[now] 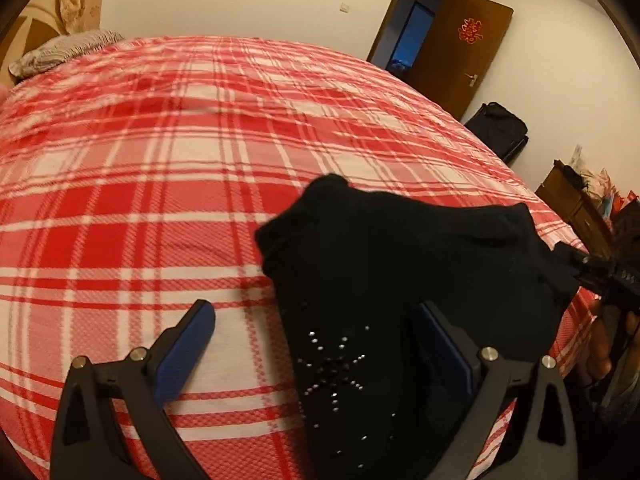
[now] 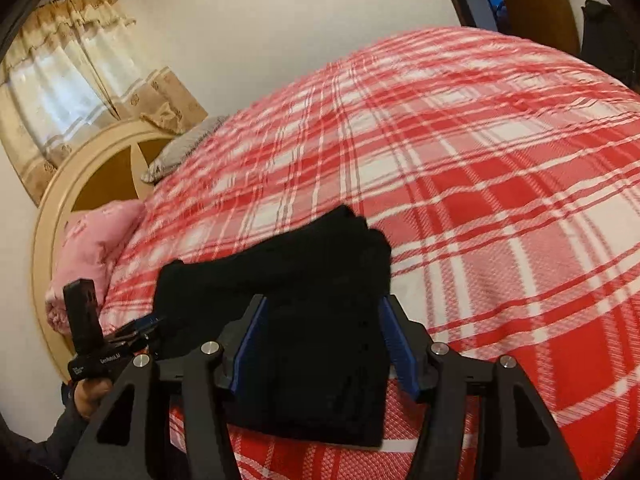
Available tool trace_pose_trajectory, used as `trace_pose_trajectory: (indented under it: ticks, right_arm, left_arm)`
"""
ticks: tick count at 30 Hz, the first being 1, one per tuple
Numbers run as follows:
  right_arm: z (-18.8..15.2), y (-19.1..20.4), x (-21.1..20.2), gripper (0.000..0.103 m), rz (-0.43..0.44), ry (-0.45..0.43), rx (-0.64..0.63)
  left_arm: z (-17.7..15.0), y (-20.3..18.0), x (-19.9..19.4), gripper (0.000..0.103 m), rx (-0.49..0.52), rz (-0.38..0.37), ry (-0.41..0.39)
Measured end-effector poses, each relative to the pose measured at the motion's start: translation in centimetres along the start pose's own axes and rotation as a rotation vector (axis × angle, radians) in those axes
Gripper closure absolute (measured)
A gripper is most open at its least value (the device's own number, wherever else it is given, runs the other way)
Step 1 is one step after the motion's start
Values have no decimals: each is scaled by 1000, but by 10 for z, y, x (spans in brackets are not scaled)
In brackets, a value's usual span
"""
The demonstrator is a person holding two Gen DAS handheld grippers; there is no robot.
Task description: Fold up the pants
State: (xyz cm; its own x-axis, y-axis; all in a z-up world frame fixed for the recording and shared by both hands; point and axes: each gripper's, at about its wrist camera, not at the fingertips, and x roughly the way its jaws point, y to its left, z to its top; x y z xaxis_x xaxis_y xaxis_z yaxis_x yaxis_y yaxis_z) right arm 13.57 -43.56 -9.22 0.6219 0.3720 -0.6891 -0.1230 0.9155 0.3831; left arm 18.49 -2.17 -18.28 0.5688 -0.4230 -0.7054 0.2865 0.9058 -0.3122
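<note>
While the black pants (image 2: pixel 304 320) sit bunched on the plaid bed (image 2: pixel 500 200), both the left hand-held gripper (image 1: pixel 316 344) and right hand-held gripper (image 2: pixel 324 344) gape wide around them.

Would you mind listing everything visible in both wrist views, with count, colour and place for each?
pants: one pair, black with small studs, folded in a bundle near the bed's front edge
bedspread: one, red and white plaid, covering the bed
grey pillow: one, grey patterned, at the head of the bed
pink pillow: one, pink, at the headboard
headboard: one, cream and brown, curved, behind the pillows
curtains: beige, over the window
door: one, brown with a red ornament, standing open
suitcase: one, black, by the wall near the door
left gripper: black with blue pads, open beside and over the pants
right gripper: black with blue pads, open astride the pants
hand: one, holding the left gripper's handle
</note>
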Motion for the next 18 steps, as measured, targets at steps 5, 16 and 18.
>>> trace_pose_trajectory:
  ticks: [5, 16, 18]
  right_arm:
    - [-1, -5, 13, 44, -44, 46, 10]
    - [7, -7, 30, 54, -32, 93, 2]
    - [6, -11, 30, 61, 10, 101, 26]
  left_arm:
    - [0, -6, 4, 1, 38, -21, -2]
    - [9, -1, 7, 37, -6, -139, 36]
    - [8, -1, 6, 42, -17, -165, 45]
